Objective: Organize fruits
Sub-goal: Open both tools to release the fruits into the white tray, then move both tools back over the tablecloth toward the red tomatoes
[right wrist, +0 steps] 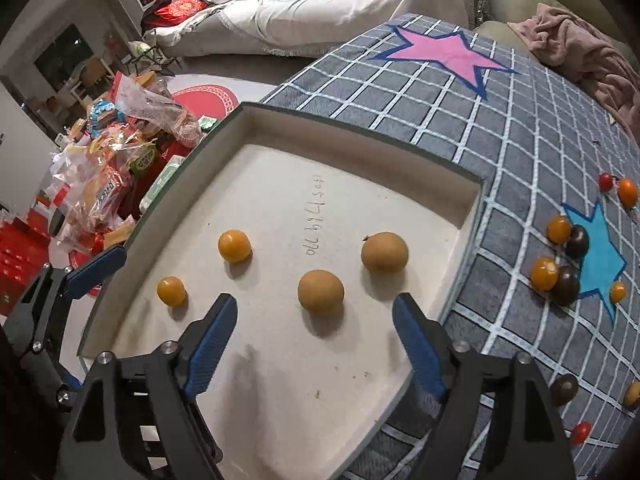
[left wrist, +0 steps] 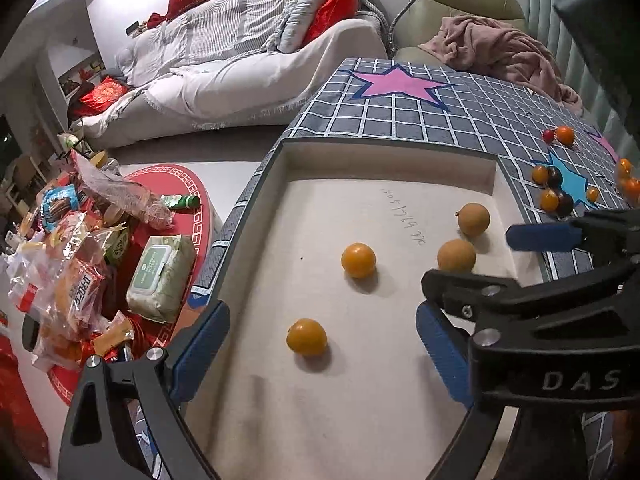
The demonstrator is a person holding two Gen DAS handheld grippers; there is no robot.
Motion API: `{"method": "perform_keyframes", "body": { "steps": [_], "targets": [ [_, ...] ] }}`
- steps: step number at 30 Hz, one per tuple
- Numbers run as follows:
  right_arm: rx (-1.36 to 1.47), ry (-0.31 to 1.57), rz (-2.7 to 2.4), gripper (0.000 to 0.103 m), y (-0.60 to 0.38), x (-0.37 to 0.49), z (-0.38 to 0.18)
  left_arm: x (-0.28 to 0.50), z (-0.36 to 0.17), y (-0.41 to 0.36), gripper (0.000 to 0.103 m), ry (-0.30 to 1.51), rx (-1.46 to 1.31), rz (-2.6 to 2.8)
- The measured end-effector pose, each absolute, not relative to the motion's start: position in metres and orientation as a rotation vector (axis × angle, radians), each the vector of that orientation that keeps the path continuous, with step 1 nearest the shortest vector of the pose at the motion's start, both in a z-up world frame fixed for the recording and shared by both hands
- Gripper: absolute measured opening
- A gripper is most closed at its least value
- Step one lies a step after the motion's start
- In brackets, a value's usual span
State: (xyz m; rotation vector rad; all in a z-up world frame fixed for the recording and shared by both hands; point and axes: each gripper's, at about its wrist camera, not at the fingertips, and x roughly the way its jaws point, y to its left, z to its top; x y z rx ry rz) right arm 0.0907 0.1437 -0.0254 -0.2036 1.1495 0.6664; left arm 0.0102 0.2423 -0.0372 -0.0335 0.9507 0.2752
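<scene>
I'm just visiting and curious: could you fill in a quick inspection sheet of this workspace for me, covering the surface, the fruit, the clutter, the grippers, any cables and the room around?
Surface: grey checked cloth with star patches.
Job's things: shallow tray holding two orange fruits and two tan fruits; loose fruits, orange, dark and red, on the cloth beside the tray.
Clutter: snack bags and a wipes pack on a red side table.
Grippers: left gripper and right gripper both open, empty, above the tray.
Cables: nothing seen.
Surroundings: covered sofa with red cushions, pink blanket on a chair.
</scene>
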Motion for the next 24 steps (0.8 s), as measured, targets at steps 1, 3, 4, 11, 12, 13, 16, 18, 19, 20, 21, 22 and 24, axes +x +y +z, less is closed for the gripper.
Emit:
{"method": "perform_keyframes", "body": {
  "steps": [1,3,4,11,12,13,16,18,19,20,21,22,24],
  "targets": [
    [-0.199,1.145,0.666,0.088,0.142,0.090,-0.023,0.009,-0.036,0.242,0.095,0.952,-0.037,0.276],
    [-0.179,1.132,0.666,0.101,0.138,0.089,-0.017,0.007,-0.033,0.243,0.095,0.958,-0.045,0.272],
    [-0.166,1.120,0.663,0.103,0.135,0.089,-0.013,0.006,-0.031,0.242,0.095,0.960,-0.045,0.271],
    [-0.073,1.077,0.640,0.103,0.104,0.086,0.017,-0.002,-0.010,0.235,0.095,0.945,-0.049,0.266],
    [-0.070,1.069,0.632,0.103,0.098,0.084,0.021,-0.003,-0.007,0.233,0.095,0.941,-0.046,0.263],
    [-0.068,1.063,0.625,0.103,0.092,0.082,0.024,-0.004,-0.004,0.230,0.095,0.937,-0.042,0.260],
    [-0.058,1.046,0.608,0.103,0.075,0.076,0.034,-0.007,0.007,0.218,0.095,0.924,-0.026,0.240],
    [-0.046,1.038,0.596,0.103,0.063,0.071,0.040,-0.009,0.013,0.210,0.095,0.915,-0.020,0.227],
    [-0.037,1.034,0.593,0.103,0.056,0.069,0.043,-0.010,0.017,0.205,0.095,0.910,-0.019,0.216],
    [-0.028,1.029,0.591,0.103,0.050,0.066,0.046,-0.011,0.021,0.201,0.095,0.907,-0.018,0.206],
    [-0.021,1.023,0.587,0.103,0.044,0.063,0.049,-0.012,0.025,0.196,0.095,0.903,-0.016,0.195],
    [-0.016,1.016,0.581,0.103,0.037,0.060,0.052,-0.013,0.029,0.190,0.095,0.898,-0.013,0.183],
    [-0.007,1.001,0.572,0.103,0.024,0.054,0.058,-0.015,0.037,0.178,0.095,0.888,-0.004,0.163]
  ]
}}
